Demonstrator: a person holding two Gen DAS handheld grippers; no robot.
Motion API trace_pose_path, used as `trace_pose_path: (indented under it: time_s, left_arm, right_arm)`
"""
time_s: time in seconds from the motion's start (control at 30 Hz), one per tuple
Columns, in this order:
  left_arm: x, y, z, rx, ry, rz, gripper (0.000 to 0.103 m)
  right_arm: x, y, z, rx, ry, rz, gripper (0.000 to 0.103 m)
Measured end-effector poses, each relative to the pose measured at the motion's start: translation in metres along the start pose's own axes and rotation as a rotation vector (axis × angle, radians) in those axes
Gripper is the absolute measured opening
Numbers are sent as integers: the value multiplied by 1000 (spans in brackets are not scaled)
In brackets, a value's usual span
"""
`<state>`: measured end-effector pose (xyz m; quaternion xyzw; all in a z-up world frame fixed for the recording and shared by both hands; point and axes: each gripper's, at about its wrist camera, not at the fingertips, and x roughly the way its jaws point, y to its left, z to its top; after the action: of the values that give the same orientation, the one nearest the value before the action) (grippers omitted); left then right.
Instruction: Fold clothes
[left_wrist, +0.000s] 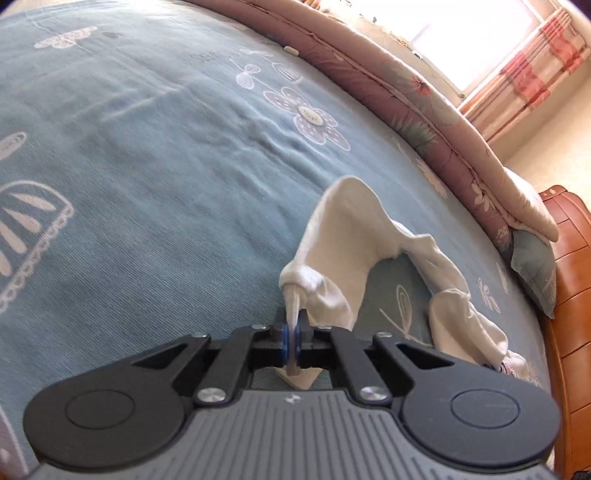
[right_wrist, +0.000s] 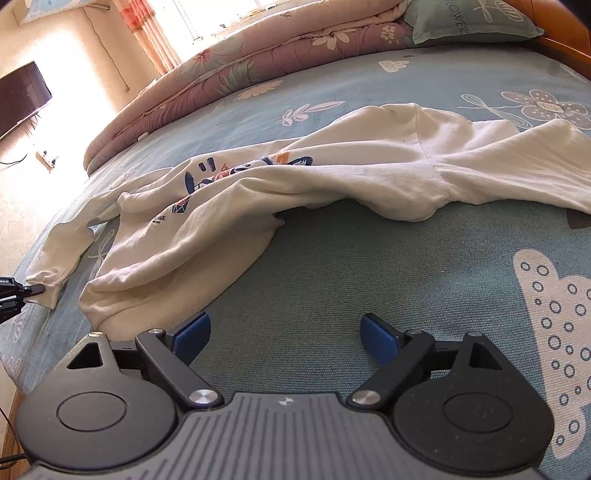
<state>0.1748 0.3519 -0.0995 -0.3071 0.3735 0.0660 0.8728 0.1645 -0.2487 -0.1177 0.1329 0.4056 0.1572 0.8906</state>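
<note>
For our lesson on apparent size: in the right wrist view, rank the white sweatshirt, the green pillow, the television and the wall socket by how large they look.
1. Sweatshirt
2. Pillow
3. Television
4. Socket

The pillow and television look close, and both are cut off by the frame edge, so their order is unsure.
</note>
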Motion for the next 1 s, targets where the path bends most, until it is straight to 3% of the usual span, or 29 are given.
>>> trace_pose_path:
  time_s: [0.2,0.33,0.63,0.7,0.77,0.9,1.0]
  left_arm:
    - [-22,28,33,-21,-57,142,2]
    - [-21,36,53,-30,-68,245,9]
    - [-22,4,82,135,-170,428,12]
    - [-21,-11,81,183,-165,405,13]
    - [-15,-35,69,257,-117,309,15]
    - [17,-93,26,387,77,31,17]
    - [56,-131,-1,451,212,-92,19]
  right_arm:
    - [2,6,2,-31,17,-29,92]
    - [3,7,2,-36,19,-35,93]
    - [7,14,3,-88,36,-63,94]
    - [8,15,4,-95,39,-67,94]
    - [8,17,6,-98,43,-67,93]
    - [7,19,13,-86,40,-42,93]
    - [5,23,18,-94,24,-35,93]
